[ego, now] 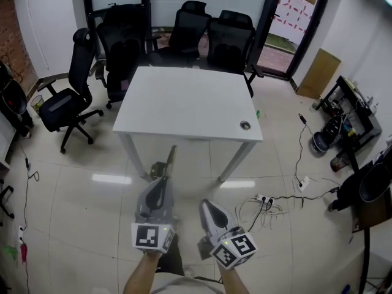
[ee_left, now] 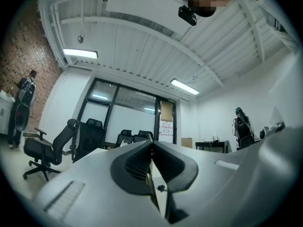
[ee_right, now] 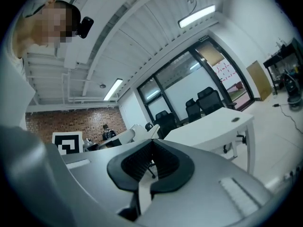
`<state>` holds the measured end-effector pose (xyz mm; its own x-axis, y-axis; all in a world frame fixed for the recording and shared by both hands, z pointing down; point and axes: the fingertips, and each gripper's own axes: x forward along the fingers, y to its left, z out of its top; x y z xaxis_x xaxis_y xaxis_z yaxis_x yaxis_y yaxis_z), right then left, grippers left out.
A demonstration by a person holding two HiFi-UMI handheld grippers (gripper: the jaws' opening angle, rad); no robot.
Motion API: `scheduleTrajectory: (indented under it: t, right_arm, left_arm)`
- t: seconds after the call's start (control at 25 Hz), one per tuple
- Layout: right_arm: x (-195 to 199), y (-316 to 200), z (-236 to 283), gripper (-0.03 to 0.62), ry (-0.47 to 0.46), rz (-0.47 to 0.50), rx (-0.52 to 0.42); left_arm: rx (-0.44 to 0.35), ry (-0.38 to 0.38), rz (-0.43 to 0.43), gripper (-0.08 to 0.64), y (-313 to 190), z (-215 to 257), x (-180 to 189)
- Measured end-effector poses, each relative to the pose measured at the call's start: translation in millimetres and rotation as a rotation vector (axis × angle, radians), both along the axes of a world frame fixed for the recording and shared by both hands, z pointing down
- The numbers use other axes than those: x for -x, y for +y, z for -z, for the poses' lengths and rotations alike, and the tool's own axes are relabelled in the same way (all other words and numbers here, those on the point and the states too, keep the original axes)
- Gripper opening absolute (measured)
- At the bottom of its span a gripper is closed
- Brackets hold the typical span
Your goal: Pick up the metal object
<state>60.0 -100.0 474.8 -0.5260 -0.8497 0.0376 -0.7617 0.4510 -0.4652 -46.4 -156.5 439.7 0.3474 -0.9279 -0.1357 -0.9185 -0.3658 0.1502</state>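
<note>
A small round metal object [ego: 245, 125] lies near the front right corner of the white table [ego: 184, 103]. In the right gripper view the metal object [ee_right: 235, 119] is a dark disc on the table top [ee_right: 208, 126], far ahead of the jaws. Both grippers are held low over the tiled floor, well short of the table. My left gripper [ego: 164, 175] points toward the table's front edge, shut and with nothing in it [ee_left: 151, 142]. To its right, my right gripper [ego: 206, 203] is also shut and holds nothing [ee_right: 152, 140].
Several black office chairs [ego: 202, 35] stand behind the table, and one more chair [ego: 67, 103] is at its left. Cables and a power strip [ego: 269, 201] lie on the floor to the right. Equipment on a stand [ego: 349, 115] is at the far right.
</note>
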Motion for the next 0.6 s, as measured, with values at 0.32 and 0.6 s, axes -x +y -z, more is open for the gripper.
scheduleTrajectory:
  t: [0.32,0.6]
  right_arm:
    - [-6.2,144.8,26.2,0.012,0.016,0.010,-0.018]
    - [0.9,179.2,63.7,0.012,0.077,0.012,-0.118]
  left_arm:
    - [0.013,-0.042,0.087,0.008,168.4,23.2,13.1]
    - [-0.021,-0.008,0.077,0.008,215.2,42.5,19.9]
